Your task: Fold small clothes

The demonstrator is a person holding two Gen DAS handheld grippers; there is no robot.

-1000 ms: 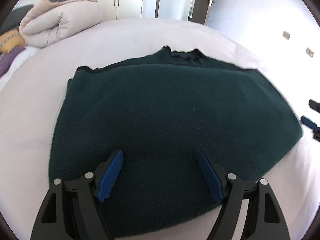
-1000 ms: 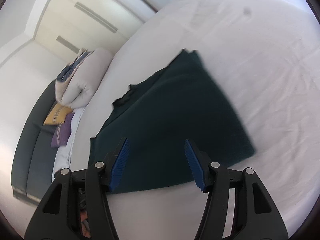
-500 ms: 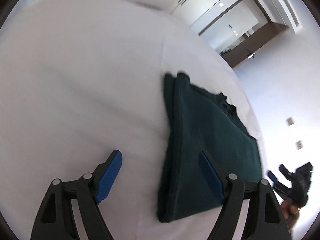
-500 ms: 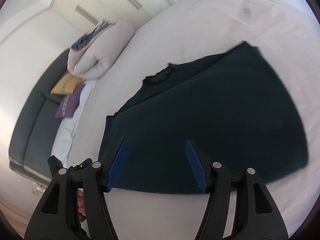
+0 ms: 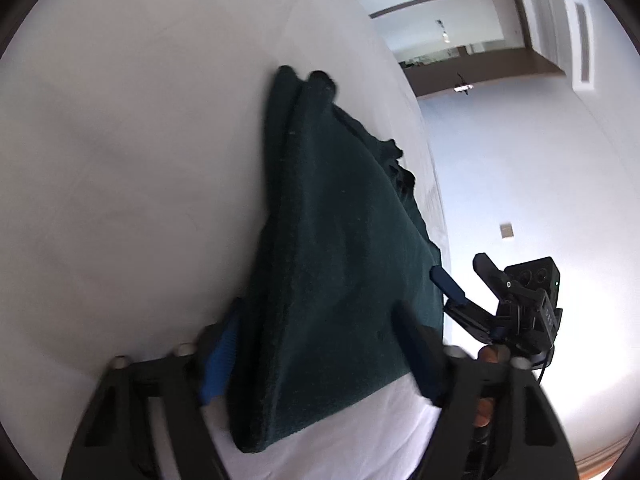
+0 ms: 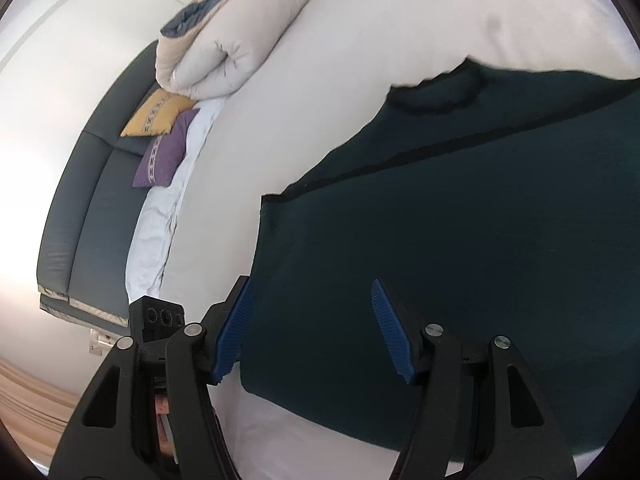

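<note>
The left gripper stands with its jaws spread wide astride the near edge of a dark green garment, one blue pad on the outer side of the folded edge, the other over the cloth; nothing is pinched yet. The right gripper hovers likewise agape above the same garment, its pads clear of the fabric and holding nothing.

The garment lies flat on the white bed, already doubled over on itself: seen from the left gripper, two stacked layers show along its side edge. Its long axis runs from the near edge under the grippers toward the ragged neckline at the far end, which points up the bed, in the direction of the rolled duvet and the yellow and purple cushions beyond.

Judging by the layers, the fold is partly done and the pair of tools is lining up on the near edge for another fold. That move seems to call for both jaws to close on the stacked layers together, at matching spots either side, then carry the edge toward the neckline without letting the lower layer slip out. The right gripper's pads look set somewhat inboard of the garment's corner.
</note>
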